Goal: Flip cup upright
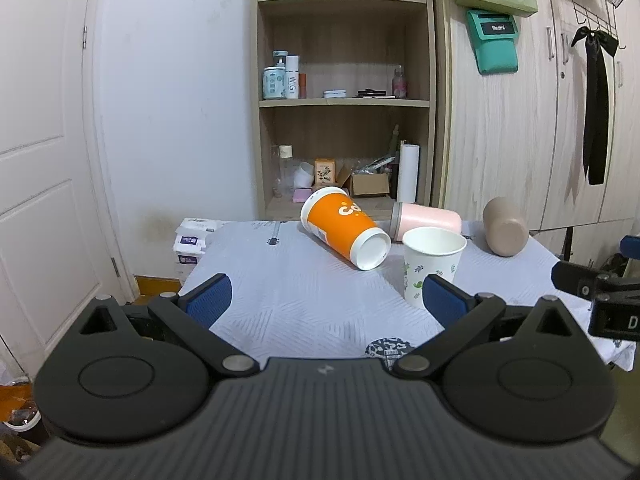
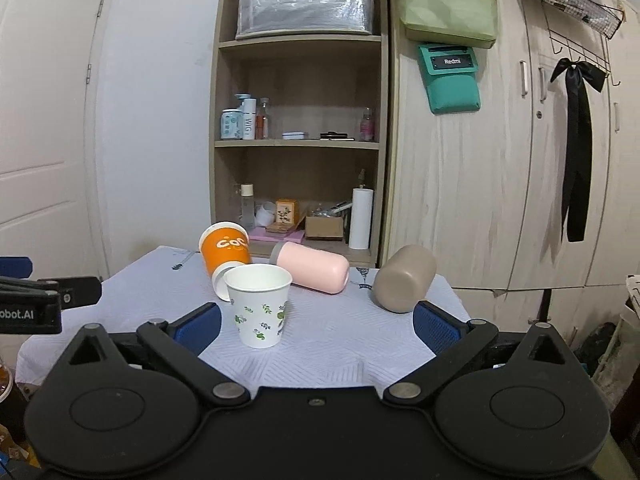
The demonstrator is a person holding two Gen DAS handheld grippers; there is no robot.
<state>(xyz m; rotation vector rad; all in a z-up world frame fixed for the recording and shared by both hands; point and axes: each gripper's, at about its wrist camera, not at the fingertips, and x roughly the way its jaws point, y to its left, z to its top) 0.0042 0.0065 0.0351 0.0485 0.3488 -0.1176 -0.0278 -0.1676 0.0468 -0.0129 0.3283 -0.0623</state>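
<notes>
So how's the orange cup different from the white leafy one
The orange cup lies on its side; the white cup stands upright with its mouth open to the top. The orange cup is taller and carries white lettering, while the white cup has green leaf prints. Both sit on the table, close together.

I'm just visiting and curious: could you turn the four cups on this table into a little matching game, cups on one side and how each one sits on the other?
1. orange cup
2. white leaf-print cup
3. pink tumbler
4. tan cup

A. standing upright, mouth open upward
B. on its side, far right
C. on its side, white base toward the cameras
D. on its side, grey end pointing left

Pairs: 1-C, 2-A, 3-D, 4-B
</notes>
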